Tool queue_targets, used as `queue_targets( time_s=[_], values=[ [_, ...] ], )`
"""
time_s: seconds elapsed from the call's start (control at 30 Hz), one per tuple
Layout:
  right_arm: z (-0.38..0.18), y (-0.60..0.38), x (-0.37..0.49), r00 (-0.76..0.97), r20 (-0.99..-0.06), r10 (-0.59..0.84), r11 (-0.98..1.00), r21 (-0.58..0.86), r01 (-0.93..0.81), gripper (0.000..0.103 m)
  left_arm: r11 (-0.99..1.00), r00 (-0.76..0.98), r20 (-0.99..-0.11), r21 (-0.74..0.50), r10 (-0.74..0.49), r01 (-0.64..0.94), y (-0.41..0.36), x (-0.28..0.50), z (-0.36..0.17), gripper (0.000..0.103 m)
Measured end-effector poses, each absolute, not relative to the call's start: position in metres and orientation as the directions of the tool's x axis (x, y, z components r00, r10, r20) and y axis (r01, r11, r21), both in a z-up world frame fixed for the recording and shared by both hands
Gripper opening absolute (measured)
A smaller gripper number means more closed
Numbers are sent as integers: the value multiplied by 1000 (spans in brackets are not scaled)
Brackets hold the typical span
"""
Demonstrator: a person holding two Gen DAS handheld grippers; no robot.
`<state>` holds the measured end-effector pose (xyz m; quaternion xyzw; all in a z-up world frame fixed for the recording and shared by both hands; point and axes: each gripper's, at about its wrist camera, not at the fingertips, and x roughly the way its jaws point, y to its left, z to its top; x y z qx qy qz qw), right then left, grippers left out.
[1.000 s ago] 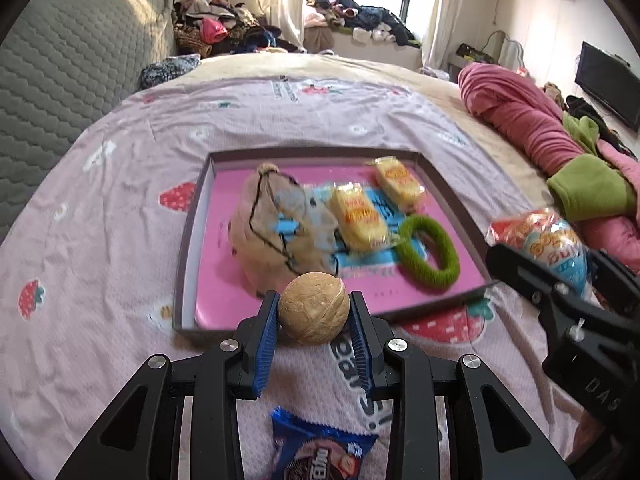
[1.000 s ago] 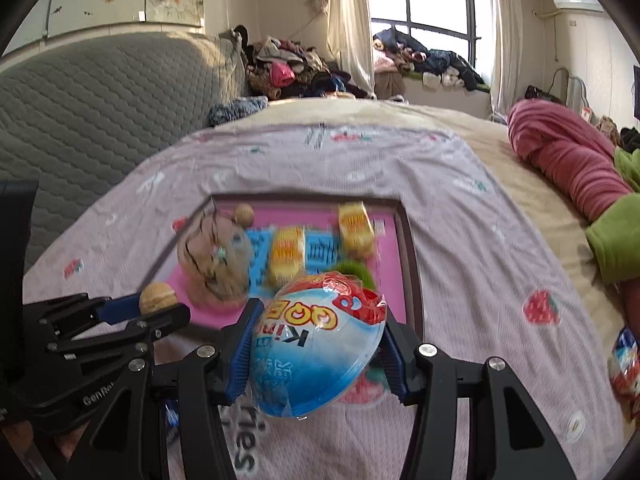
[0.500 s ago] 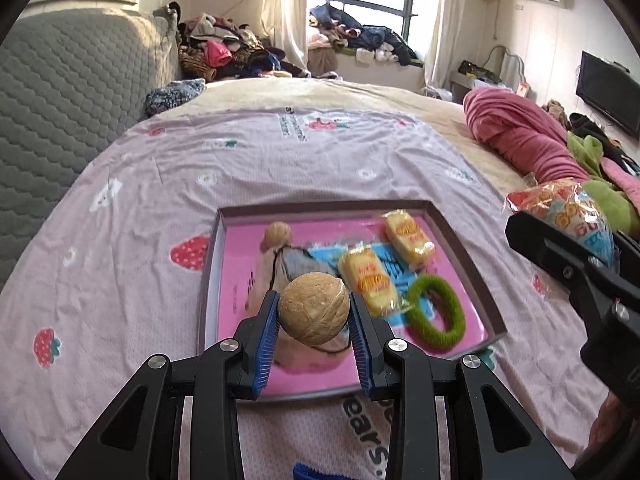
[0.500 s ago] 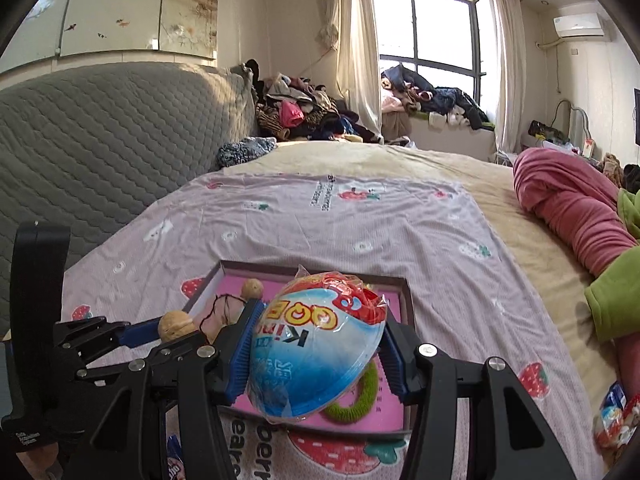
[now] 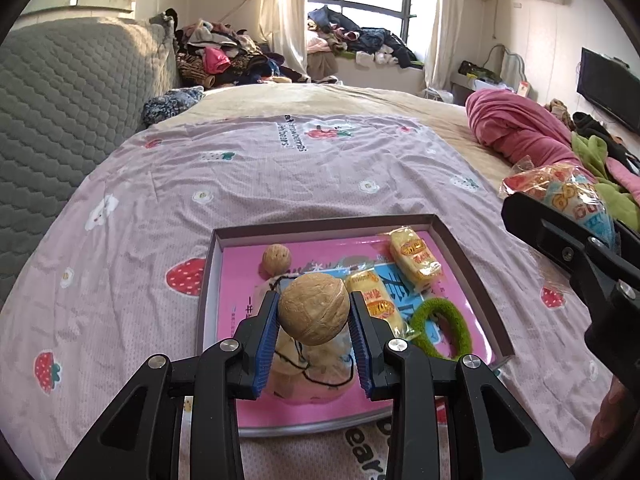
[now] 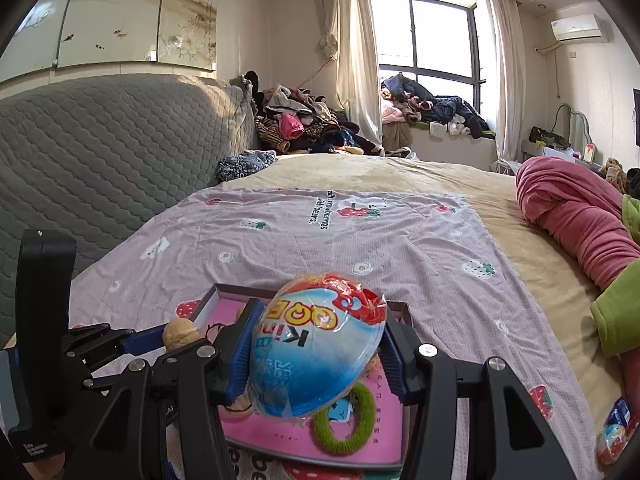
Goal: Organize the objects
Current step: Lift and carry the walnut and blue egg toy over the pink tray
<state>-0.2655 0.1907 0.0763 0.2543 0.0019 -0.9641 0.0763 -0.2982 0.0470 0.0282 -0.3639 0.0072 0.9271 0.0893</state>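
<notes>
1. We grip a walnut [image 5: 314, 309] in our left gripper [image 5: 314, 320], both blue pads pressed against its sides, as they were a second ago
2. Our right gripper [image 6: 316, 352] is clamped on a wrapped chocolate egg [image 6: 316, 344], the same hold as before
3. Both grippers have risen: the tray [image 5: 472, 258] now sits lower in each view, and more of the bedsheet [image 5: 280, 184] and window shows
4. The blue snack packet seen under our left gripper a second ago is out of view
5. In the tray lie a second walnut [image 5: 276, 258], two yellow snack packs [image 5: 414, 256], a green ring [image 5: 448, 320] and a pouch, unmoved
</notes>
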Motion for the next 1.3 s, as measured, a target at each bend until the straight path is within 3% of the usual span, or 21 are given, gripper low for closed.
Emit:
queue_targets(
  time_s=[0.7, 1.3],
  values=[
    [53, 212, -293, -859, -486, -160, -987, 69, 145, 54, -987, -709, -693, -23, 132, -162, 57, -327, 5, 35],
    [11, 209, -314, -764, -630, -136, -988, 26, 155, 54, -982, -630, -766, -12, 129, -187, 60, -336, -31, 35]
  ],
)
